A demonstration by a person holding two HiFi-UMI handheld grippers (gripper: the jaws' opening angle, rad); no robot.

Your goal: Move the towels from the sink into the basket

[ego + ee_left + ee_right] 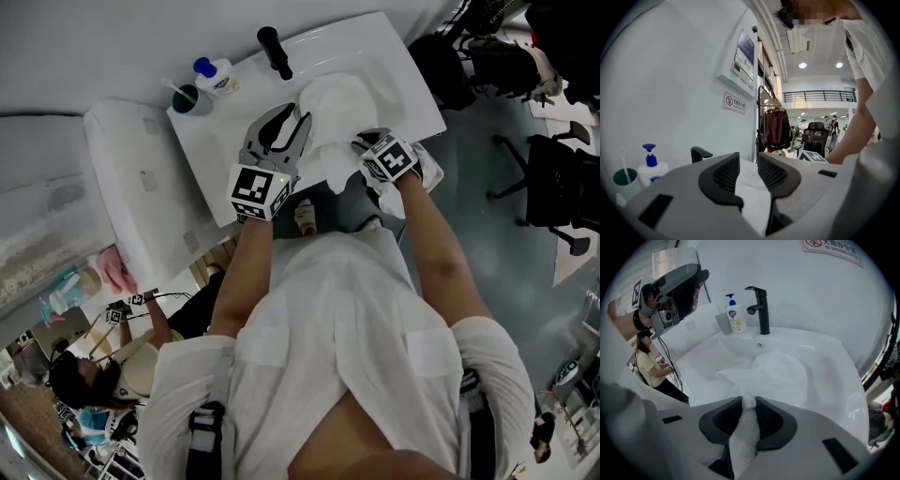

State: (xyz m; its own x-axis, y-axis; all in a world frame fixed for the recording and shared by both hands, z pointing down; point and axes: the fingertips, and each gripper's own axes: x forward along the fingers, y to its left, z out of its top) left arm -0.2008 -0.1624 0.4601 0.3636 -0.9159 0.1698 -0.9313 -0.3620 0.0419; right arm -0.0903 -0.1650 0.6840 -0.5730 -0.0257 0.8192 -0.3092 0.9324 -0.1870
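A: Where does the towel (333, 98) lie?
B: In the sink (412, 94), heaped toward its front edge. It looks soft, light and probably limp, so take it at a raised fold.
A: And the tools?
B: Right tool (749, 401) pinches such a fold. Left tool (748, 161) gapes, empty.

A black faucet (275, 52) stood at the upper middle, a soap bottle (216, 75) and teal cup (191, 98) left of it.

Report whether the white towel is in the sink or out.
In. The white towel lies bunched in the sink basin, one fold pinched by the right hand-held gripper.
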